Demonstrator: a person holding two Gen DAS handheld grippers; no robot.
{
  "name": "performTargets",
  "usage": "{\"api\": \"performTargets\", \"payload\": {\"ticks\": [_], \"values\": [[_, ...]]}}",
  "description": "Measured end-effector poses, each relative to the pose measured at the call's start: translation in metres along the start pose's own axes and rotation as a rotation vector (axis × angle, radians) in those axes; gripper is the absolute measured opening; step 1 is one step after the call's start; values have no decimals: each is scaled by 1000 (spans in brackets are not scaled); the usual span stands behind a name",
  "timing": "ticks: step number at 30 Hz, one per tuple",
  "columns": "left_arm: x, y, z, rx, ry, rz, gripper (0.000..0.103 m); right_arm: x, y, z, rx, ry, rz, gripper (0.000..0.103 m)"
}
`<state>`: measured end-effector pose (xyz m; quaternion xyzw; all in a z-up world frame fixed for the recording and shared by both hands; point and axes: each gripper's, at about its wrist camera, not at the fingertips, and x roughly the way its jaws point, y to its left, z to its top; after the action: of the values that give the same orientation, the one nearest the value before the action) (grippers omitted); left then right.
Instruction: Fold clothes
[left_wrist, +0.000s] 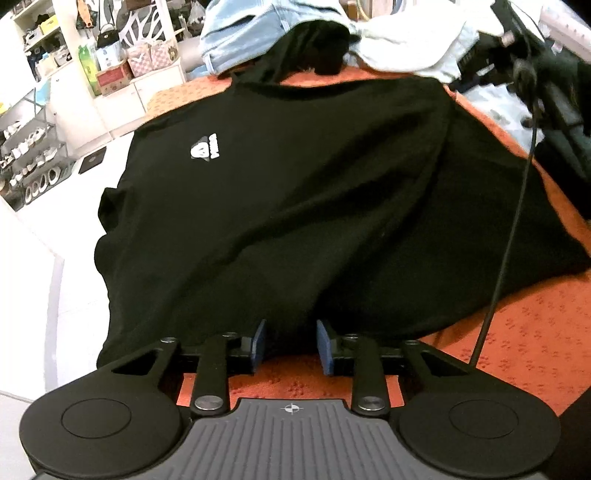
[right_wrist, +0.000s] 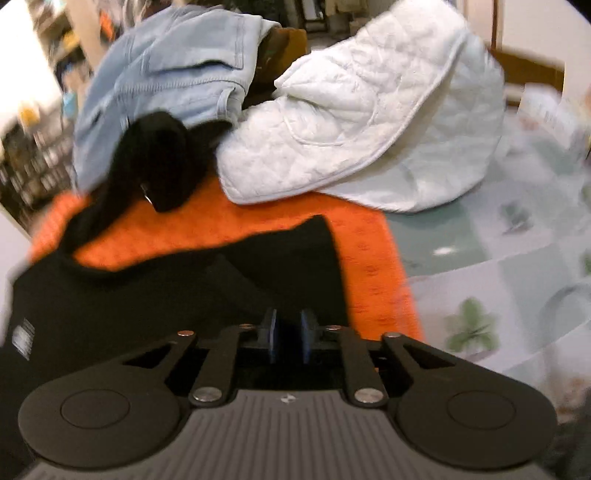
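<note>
1. Jaws of the left gripper (left_wrist: 291, 345) stand spread, with a clear gap between the blue pads (left_wrist: 259, 343); the near hem of the black shirt (left_wrist: 295, 206) lies at their tips, and orange cloth shows through the gap below.
2. Jaws of the right gripper (right_wrist: 289, 334) are drawn close, and black fabric fills the narrow gap between the pads (right_wrist: 272, 334); they look to be pinching the shirt (right_wrist: 166, 295), though blur makes the contact hard to confirm.
3. In the left view the shirt is spread over an orange cloth (left_wrist: 535, 332), a small white logo (left_wrist: 205, 149) on its upper left; its left side hangs off the cloth's edge.
4. In the right view an edge of the shirt runs up from the gripper to a point, with the orange cloth (right_wrist: 258, 225) bare beyond it.
5. At the far end a pile holds jeans (right_wrist: 173, 74), a white quilted piece (right_wrist: 351, 122) and a dark bundle (right_wrist: 162, 162) between them.
6. A black cable (left_wrist: 513, 221) crosses the right of the left view.
7. Shelves (left_wrist: 33, 155) of shoes stand far left.
</note>
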<state>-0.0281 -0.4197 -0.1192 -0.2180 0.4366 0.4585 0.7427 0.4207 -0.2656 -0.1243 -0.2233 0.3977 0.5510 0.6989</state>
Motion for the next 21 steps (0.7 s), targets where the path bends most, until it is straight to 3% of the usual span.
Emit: {"api": "performTargets", "payload": {"ticks": [3, 13, 21], "values": [[-12, 13, -5, -2, -30, -6, 37, -25, 3, -10, -70, -30, -16, 37], [-20, 97, -29, -28, -19, -1, 37, -109, 63, -86, -144, 16, 280, 39], [7, 148, -28, 14, 1, -162, 37, -144, 143, -165, -117, 70, 395, 39]]}}
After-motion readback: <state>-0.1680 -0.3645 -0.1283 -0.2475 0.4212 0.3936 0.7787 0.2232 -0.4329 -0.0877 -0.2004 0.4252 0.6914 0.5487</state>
